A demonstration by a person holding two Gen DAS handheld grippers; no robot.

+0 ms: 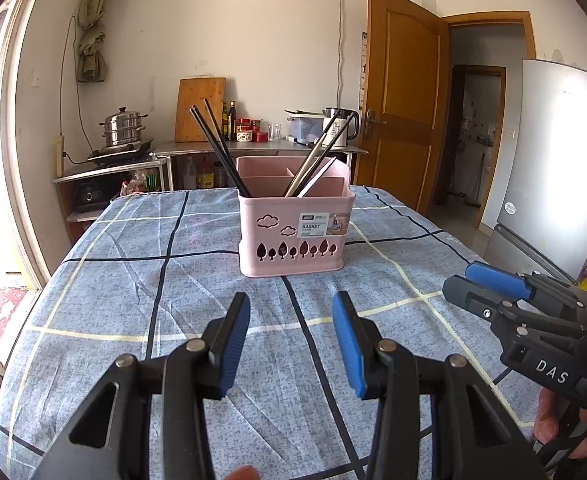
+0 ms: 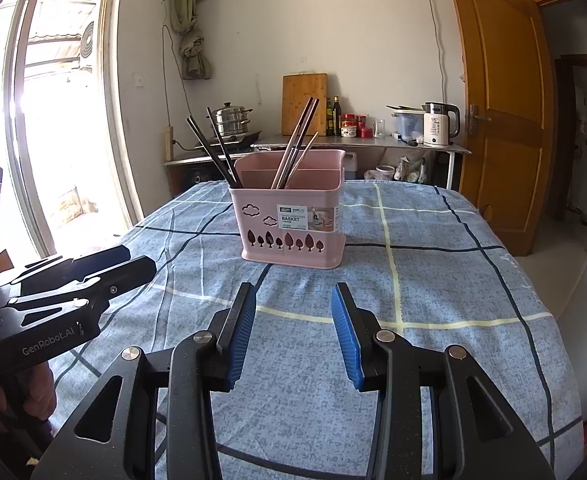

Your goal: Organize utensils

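Both grippers' jaws gape empty; the pink basket hides the chopsticks' lower ends.

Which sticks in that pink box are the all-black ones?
The pair of chopsticks leaning left in the pink basket is black throughout. The chopsticks leaning right have pale, silvery lower halves.

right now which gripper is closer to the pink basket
Hard to call; about equal. The left gripper and right gripper both hover open, short of the pink basket, side by side, neither touching it.
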